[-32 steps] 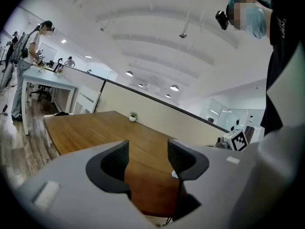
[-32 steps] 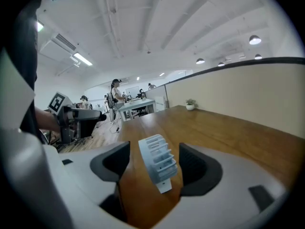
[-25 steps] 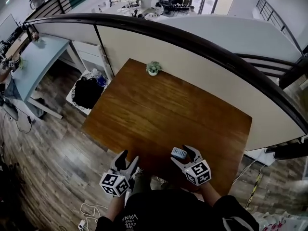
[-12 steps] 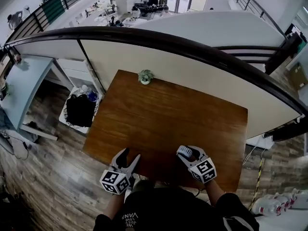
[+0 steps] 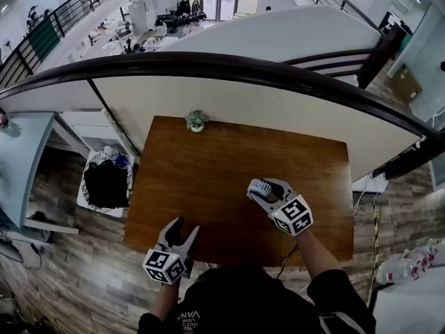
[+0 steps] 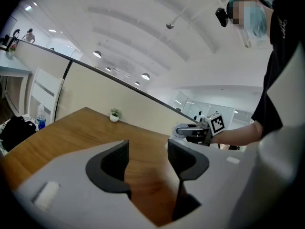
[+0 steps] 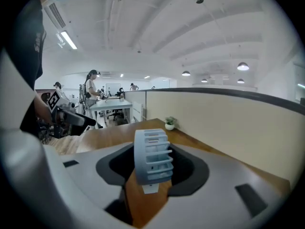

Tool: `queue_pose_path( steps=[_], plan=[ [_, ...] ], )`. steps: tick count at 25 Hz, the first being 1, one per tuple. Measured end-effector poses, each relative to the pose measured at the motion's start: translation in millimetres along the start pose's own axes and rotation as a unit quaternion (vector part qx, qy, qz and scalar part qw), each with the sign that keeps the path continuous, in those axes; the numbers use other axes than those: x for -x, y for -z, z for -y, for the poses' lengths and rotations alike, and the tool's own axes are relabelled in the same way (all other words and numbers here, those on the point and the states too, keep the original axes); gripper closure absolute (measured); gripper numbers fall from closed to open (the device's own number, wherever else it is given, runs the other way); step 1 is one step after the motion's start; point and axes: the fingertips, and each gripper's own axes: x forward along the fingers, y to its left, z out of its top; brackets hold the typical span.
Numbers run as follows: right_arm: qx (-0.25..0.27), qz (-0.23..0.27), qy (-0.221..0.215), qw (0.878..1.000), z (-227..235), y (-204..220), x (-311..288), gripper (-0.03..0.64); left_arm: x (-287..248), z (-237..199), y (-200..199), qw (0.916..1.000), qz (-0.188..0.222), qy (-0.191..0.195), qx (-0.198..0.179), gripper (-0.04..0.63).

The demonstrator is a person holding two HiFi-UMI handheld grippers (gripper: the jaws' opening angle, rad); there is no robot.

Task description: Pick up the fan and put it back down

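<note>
Right now the right gripper [image 5: 261, 187] holds the fan [image 5: 259, 184], a small round pale-grey unit with a slatted grille. In the right gripper view the fan [image 7: 152, 155] stands on edge between the two dark fingers, which press against its flat faces; these fingers have just been closing with the fan between them. A small white tab hangs from the fan's underside just below the fingers, with no print on it that can be read. From the left gripper view the fan looks raised above the wooden table [image 5: 222, 152], not resting on it.

Meanwhile the left gripper [image 5: 185, 229] sits over the near edge of the table, well apart from the right one. Its fingers are spread, and only bare wood shows in the gap between them.

Far beyond both pairs of fingers, at the table's far edge against the cream partition [image 5: 278, 113], stands a small potted plant [image 5: 197, 120] in a white pot. Off to the left of the left fingers, down on the floor, a black bag [image 5: 104, 184] lies on a white patterned stand.

Each gripper carries a cube with black-and-white square markers, patterns rather than letters. White print on the person's black top [image 5: 229, 305] appears upside down at the bottom of the head view; only "VAN" can be made out.
</note>
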Motion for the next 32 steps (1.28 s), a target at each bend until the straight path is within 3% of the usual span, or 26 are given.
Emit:
queue_pose_path(
  steps=[8, 18, 32],
  plan=[
    [0.026, -0.014, -0.010, 1.000, 51, -30, -50, 0.417, -18, -18, -9, 0.9998, 0.007, -0.005, 0.016, 0.354],
    [0.044, -0.009, -0.052, 0.998, 109, -52, -132, 0.417, -67, -47, -15, 0.9995, -0.003, -0.023, 0.023, 0.354],
    [0.038, 0.004, -0.056, 0.998, 167, -51, -202, 0.417, -135, -49, -11, 0.9997, -0.025, 0.005, 0.001, 0.356]
  ],
)
